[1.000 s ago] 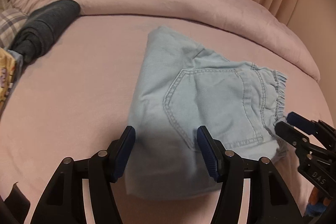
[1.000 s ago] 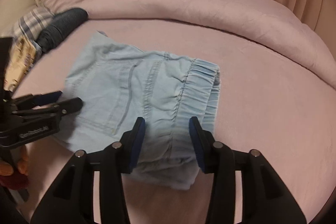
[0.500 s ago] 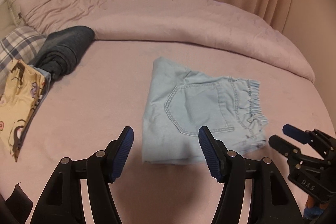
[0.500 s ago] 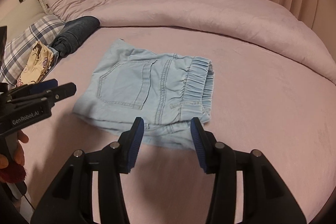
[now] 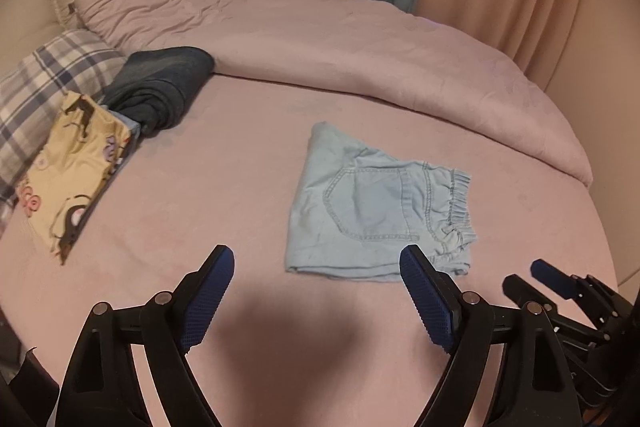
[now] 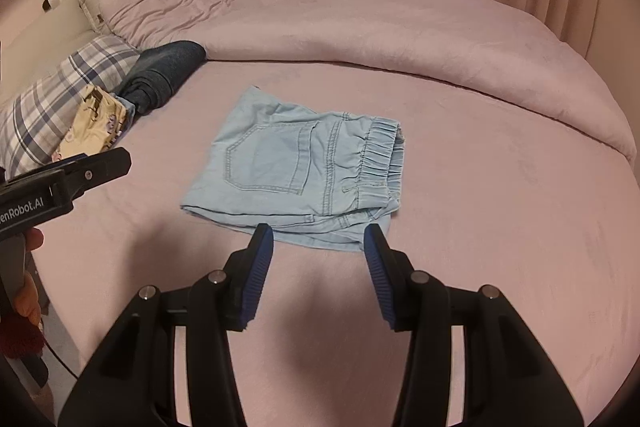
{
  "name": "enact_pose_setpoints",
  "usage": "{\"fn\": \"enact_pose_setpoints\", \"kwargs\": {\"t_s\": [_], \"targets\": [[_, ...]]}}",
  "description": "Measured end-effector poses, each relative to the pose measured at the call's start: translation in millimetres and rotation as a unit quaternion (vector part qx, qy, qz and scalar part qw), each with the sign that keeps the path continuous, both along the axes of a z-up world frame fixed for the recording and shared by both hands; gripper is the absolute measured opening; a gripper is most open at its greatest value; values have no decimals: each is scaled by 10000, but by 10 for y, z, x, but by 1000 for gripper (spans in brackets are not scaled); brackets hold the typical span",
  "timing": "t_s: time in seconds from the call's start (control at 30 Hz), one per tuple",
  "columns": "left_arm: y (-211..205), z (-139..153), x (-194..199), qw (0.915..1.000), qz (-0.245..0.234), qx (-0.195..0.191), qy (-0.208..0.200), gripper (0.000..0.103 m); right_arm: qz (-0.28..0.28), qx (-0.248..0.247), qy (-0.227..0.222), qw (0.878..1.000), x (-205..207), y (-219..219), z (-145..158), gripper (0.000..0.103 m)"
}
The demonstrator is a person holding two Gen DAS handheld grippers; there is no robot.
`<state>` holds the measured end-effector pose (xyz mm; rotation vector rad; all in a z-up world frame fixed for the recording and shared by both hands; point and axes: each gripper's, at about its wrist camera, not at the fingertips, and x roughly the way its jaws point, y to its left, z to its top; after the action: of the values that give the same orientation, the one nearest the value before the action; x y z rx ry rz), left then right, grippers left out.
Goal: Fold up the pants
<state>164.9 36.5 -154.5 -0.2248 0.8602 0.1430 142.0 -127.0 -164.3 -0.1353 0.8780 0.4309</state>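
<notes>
Left wrist view is showing the folded light-blue denim pants [image 5: 376, 211] lying flat on the pink bed sheet [image 5: 224, 187], their long axis running roughly left to right, with the elastic waistband pointing right and the folded leg end pointing left; a back pocket is facing up. The left gripper [image 5: 316, 291] is hovering just in front of the near edge of the pants, apart from the cloth, its blue-padded fingers [image 5: 208, 299] standing wide apart and holding nothing. The right gripper [image 5: 540, 275] is showing at the lower right of this view, beside the waistband corner. Right wrist view is showing the same pants [image 6: 296, 167] straight ahead, waistband again pointing right, with the right gripper [image 6: 318, 255] spread open just short of the near hem, its fingers [image 6: 256, 275] clear of the fabric. The left gripper [image 6: 100, 163] is reaching in from the left, well apart from the leg end. A rolled dark garment [image 5: 160, 87], a yellow printed cloth [image 5: 76, 163] and a plaid pillow [image 5: 48, 75] are lying at the far left, beside a bunched pink duvet [image 5: 340, 47].
</notes>
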Motion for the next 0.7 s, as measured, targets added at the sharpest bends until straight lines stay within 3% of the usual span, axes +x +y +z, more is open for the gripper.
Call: {"fn": "enact_pose_setpoints", "kwargs": {"t_s": [0.2,0.43,0.7], "targets": [[-63,138,-140,9999,-102,-110,-15,85,-74,-13,2,10000,-143,-29,195,51],[-166,278,-279,9995,9,311,-51,85,-84,-77,-49,9999,-273,-53,388,55],[-233,351,-362,9988,-62,490,-61,85,-66,-46,-95,9999,-399,-50,527,57]]}}
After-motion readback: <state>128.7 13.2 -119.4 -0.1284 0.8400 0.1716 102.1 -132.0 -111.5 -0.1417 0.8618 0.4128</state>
